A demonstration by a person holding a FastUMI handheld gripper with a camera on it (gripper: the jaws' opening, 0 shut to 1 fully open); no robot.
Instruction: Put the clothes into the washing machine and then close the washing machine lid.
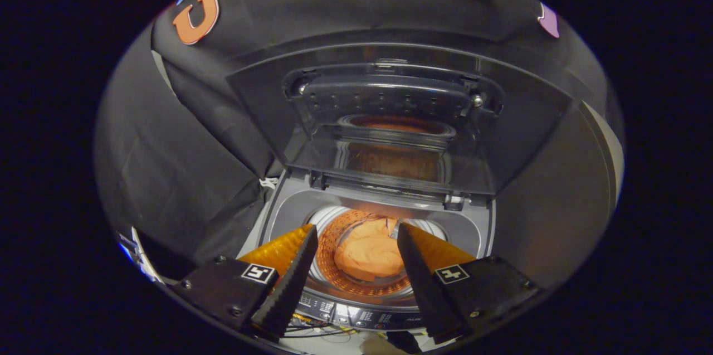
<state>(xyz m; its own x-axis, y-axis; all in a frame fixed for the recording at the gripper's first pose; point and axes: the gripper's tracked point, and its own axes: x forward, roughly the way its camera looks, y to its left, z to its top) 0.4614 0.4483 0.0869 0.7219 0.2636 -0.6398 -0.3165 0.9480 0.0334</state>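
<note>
Orange crumpled cloth [370, 254] already down in the grey top-loading washing machine [289, 213], gripper [356, 232] spread empty above it, so probably just hook the raised dark see-through lid [390, 121] behind the drum and ease it down.

Orange clothes [369, 254] lie inside the washing machine [289, 210] drum, its lid [390, 115] standing open.

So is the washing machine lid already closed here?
No, the lid stands raised behind the drum, where the orange garment lies below the open, empty gripper.
</note>
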